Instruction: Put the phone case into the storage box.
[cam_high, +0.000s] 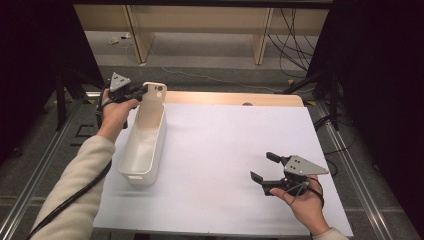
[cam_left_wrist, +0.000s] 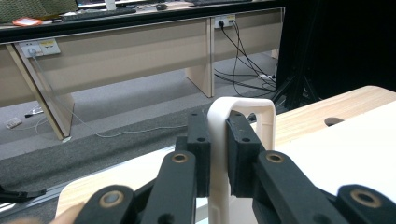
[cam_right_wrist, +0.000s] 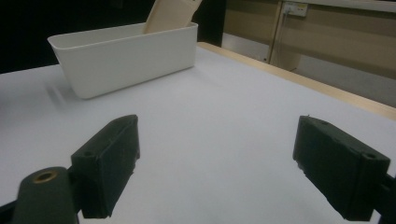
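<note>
One lid (cam_high: 151, 106) stands tilted in the far end of the bin (cam_high: 144, 145) at the table's left, its top edge pinched by the left gripper (cam_left_wrist: 218, 154). The right gripper (cam_high: 264, 170), spread wide, hovers near right. A thin-edge pinch could slip, dropping the lid or tipping the bin.

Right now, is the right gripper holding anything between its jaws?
No. In the right gripper view the right gripper has its jaws spread wide over the bare white table, well short of the white bin.
</note>
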